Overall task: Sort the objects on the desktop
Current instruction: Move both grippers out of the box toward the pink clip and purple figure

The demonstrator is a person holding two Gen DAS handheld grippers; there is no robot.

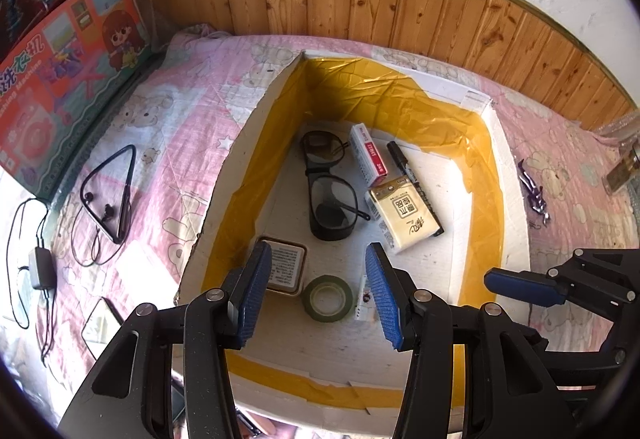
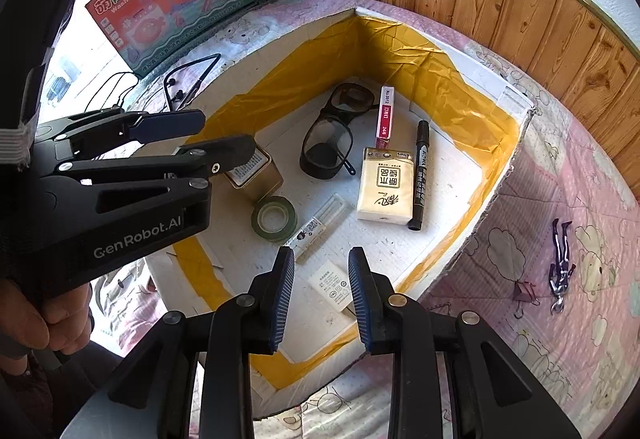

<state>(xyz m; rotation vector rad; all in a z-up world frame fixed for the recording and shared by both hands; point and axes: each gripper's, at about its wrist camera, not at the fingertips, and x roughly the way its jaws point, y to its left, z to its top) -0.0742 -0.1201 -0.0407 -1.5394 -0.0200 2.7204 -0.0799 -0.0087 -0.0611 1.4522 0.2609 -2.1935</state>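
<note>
Both grippers hang over the foam box (image 1: 516,175), nothing held – left gripper (image 1: 316,291) wide, right gripper (image 2: 320,295) narrower, white card (image 2: 332,289) lying below it. Drop-off looks done; next, probably the earphones (image 1: 108,191) at left of frame – reach out of the box.

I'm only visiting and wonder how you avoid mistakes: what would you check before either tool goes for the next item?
1. Left tool empty: ok, jaws wide, nothing between them.
2. Right tool empty: ok, open; the white card lies below in the box.
3. Items still outside the box: not ok, earphones and keychain figure lie on the blanket.
4. Room in the box: ok, bare floor near the tape roll.
5. Tools apart from each other: ok.
</note>
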